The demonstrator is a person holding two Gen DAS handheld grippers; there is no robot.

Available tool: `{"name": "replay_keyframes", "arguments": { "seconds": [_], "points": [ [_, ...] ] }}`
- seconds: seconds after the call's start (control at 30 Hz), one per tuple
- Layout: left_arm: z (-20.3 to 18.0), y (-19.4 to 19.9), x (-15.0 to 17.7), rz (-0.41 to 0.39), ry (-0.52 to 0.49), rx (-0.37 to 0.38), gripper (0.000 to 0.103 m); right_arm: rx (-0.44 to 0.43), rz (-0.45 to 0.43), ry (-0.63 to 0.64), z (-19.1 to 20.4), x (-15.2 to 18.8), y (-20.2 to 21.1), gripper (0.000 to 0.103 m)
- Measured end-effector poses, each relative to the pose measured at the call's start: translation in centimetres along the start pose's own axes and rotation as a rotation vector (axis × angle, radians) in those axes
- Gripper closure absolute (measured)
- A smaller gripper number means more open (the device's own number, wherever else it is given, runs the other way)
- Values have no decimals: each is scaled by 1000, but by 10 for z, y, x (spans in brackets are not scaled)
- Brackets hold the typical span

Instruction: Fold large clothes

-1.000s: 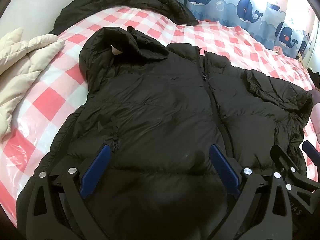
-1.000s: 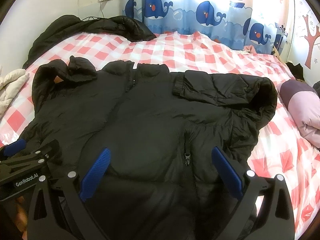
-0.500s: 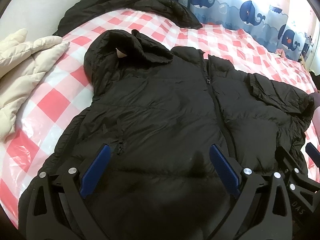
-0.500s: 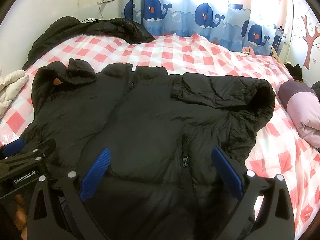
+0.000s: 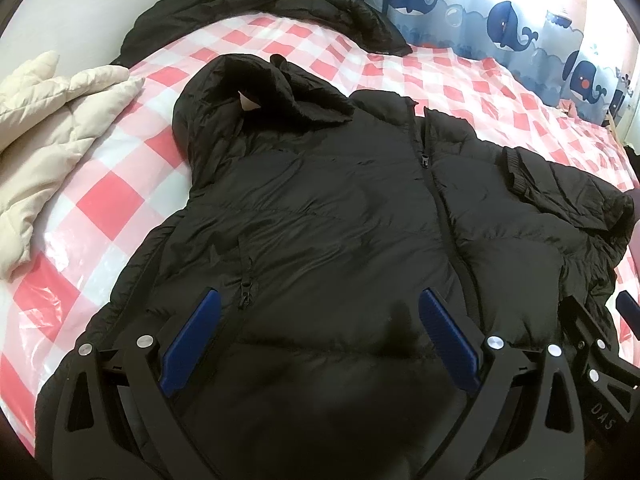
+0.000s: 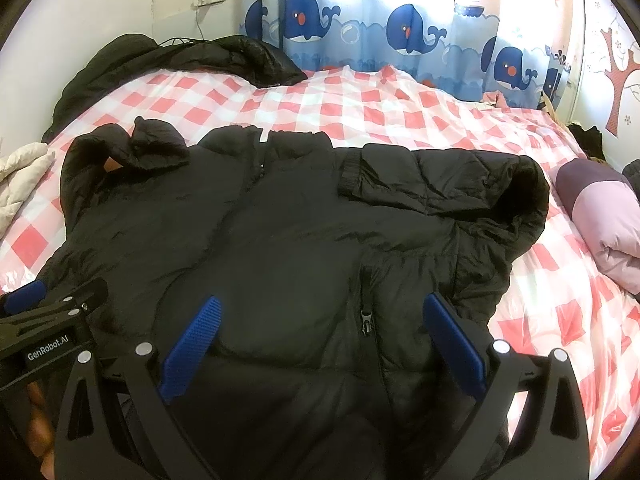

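Note:
A large black puffer jacket (image 5: 340,220) lies front up on the pink-and-white checked bed, zipped, with both sleeves folded in across its chest. It also shows in the right wrist view (image 6: 304,240). One folded sleeve with a ribbed cuff (image 6: 432,184) lies across its right side. My left gripper (image 5: 320,336) is open and empty above the jacket's lower left part. My right gripper (image 6: 320,340) is open and empty above the lower right part, near a pocket zipper (image 6: 366,316). Each gripper shows at the edge of the other's view.
A second black jacket (image 6: 192,60) lies at the far edge of the bed by the wall. A cream padded garment (image 5: 48,128) lies at the left. A purple bundle (image 6: 600,212) lies at the right. Whale-print curtains (image 6: 400,28) hang behind the bed (image 6: 400,108).
Both grippers have moved slightly down and toward the jacket's hem, so the jacket sits a little farther up in both views. Jaws stay open.

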State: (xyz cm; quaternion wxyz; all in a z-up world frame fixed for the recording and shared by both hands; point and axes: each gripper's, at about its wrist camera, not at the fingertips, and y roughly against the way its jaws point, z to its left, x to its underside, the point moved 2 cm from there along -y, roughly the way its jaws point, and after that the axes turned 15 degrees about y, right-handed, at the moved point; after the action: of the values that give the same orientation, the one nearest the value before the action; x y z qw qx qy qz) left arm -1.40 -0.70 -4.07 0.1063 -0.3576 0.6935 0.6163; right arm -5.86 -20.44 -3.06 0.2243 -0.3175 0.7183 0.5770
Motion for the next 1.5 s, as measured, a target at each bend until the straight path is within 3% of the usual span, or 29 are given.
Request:
{"name": "replay_keyframes", "arguments": {
  "seconds": [0.47,0.6,0.7,0.87,1.0,1.13,1.3,1.5],
  "points": [
    [-1,-1,4,4,-5,-5,8,9,8,13,1,0,0,6],
    [-3,-5,2,15,8,2,8,52,-54,62,-10,-10,11,6],
    [-8,-9,0,31,16,15,8,61,-105,66,-41,-18,15,6],
    [-26,-9,4,43,-16,41,8,23,7,115,-67,-37,-27,6],
    [-34,-9,8,53,-31,58,8,64,62,288,-60,-70,-52,6],
    [-35,-12,8,67,-27,57,8,20,141,415,-50,-86,-88,6],
    [-38,-17,6,73,-28,54,8,-54,189,401,-56,-105,-150,6],
    [-40,-24,6,86,-44,50,8,-52,233,388,-64,-108,-200,7]
  ]
}}
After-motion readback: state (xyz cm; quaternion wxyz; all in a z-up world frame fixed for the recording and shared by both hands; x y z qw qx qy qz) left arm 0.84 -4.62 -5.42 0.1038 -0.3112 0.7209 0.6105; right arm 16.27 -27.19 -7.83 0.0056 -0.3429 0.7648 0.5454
